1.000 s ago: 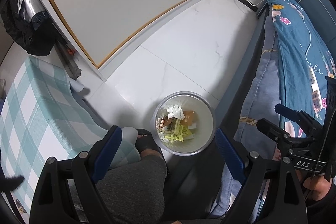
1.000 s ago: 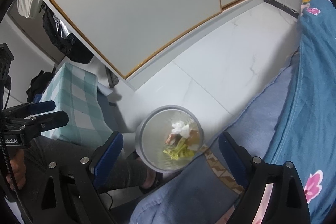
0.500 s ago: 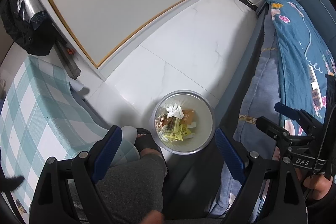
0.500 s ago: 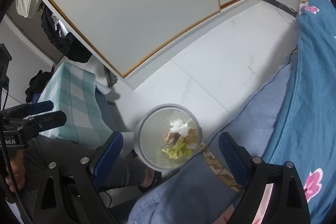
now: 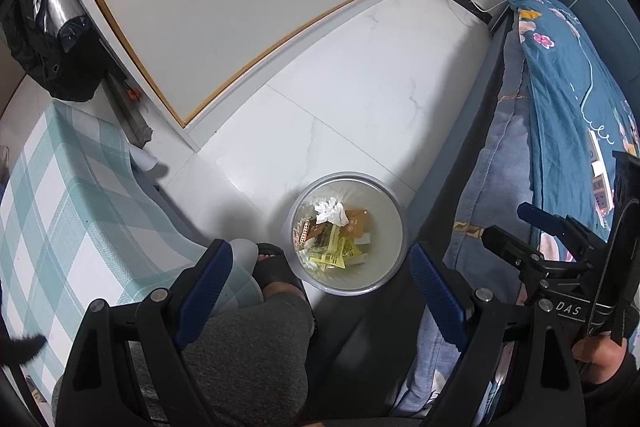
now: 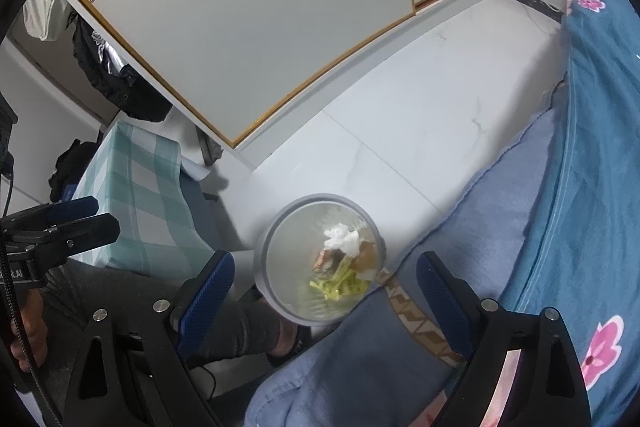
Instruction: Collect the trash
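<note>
A round grey waste bin [image 5: 387, 243] stands on the white floor, holding a crumpled white tissue [image 5: 332, 213], yellow wrappers [image 5: 334, 254] and a brown packet [image 5: 359, 223]. My left gripper [image 5: 320, 287] hangs above the bin, pointing steeply down, open with nothing between its blue pads [image 5: 204, 281]. My right gripper [image 6: 324, 297] also hovers over the bin [image 6: 272, 247], open and bare, with the tissue [image 6: 342, 237] and wrappers [image 6: 336, 286] below it. Each gripper shows in the other's view: the right gripper [image 5: 532, 231] at the right edge, the left gripper [image 6: 68, 221] at the left edge.
A bed with a blue floral quilt [image 5: 560, 99] runs along the right, close to the bin. A table under a teal checked cloth [image 5: 60, 187] is on the left. A person's grey trouser leg [image 5: 240, 347] and black slipper [image 5: 276, 267] stand beside the bin. White wardrobe doors [image 5: 240, 7] are behind.
</note>
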A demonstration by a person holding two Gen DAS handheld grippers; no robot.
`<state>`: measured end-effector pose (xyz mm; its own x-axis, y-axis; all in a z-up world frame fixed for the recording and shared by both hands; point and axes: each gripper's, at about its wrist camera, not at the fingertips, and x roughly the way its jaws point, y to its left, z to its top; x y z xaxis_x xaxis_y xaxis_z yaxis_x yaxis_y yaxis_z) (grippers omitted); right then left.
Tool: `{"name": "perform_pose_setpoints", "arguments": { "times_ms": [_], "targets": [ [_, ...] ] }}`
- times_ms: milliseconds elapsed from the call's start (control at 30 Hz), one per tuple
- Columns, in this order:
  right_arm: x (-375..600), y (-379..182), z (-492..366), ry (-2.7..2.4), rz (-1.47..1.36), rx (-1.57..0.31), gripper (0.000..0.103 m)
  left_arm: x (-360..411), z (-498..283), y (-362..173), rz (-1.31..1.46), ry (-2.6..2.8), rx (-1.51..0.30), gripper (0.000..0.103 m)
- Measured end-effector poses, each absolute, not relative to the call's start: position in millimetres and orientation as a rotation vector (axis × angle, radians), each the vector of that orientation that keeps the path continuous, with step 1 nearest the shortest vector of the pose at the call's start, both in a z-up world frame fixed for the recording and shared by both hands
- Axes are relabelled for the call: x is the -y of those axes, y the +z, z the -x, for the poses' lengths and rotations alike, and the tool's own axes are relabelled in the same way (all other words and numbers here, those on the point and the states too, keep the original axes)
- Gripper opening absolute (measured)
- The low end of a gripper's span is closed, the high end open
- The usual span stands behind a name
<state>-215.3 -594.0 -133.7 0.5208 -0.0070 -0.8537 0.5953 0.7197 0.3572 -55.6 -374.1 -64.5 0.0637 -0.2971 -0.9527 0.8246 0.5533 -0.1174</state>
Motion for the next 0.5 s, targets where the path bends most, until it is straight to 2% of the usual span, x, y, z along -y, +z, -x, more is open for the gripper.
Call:
{"name": "perform_pose_setpoints", "arguments": {
  "times_ms": [500],
  "targets": [
    [593.6, -136.4, 213.0, -0.406, -0.685, -0.975, 0.093, 375.0, 57.4, -62.4, -0.549, -0.914, -1.208, 0.088]
  ]
}}
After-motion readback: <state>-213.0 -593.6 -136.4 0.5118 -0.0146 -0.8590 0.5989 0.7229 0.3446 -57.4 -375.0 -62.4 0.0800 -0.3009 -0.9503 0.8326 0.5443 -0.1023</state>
